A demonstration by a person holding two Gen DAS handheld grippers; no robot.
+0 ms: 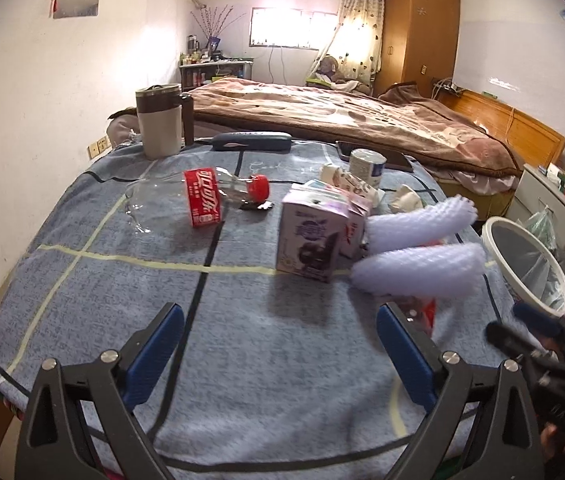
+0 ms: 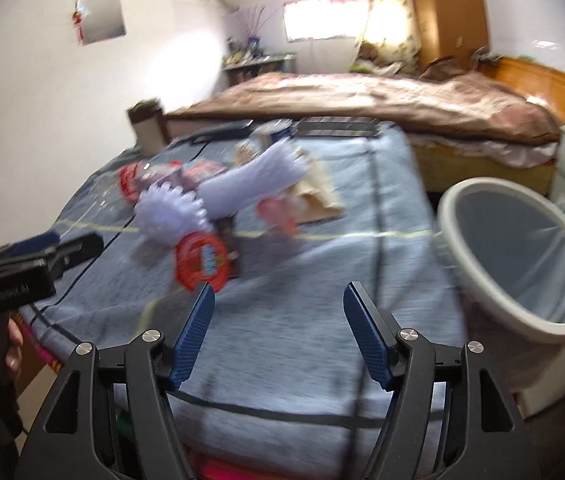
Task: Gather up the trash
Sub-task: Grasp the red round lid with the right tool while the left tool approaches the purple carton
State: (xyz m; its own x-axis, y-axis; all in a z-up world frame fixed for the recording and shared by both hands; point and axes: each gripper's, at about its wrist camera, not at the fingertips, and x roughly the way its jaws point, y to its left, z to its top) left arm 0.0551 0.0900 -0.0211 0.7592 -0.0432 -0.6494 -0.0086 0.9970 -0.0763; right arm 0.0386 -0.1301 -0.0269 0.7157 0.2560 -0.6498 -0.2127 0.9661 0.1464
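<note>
The desk (image 1: 242,360) carries a blue-grey checked cloth (image 1: 82,280). On it lie a clear cola bottle (image 1: 202,196), a purple carton (image 1: 310,244), white foam netting (image 1: 422,268), a can (image 1: 367,166) and a lidded mug (image 1: 160,120).

blur: right wrist view, trash pile (image 2: 198,216) smeared | cut off: bin (image 2: 522,256) base

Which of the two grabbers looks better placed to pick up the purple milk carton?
Probably the left gripper: the milk carton stands straight ahead of its open fingers. The right gripper faces bare cloth beside the bin.
</note>
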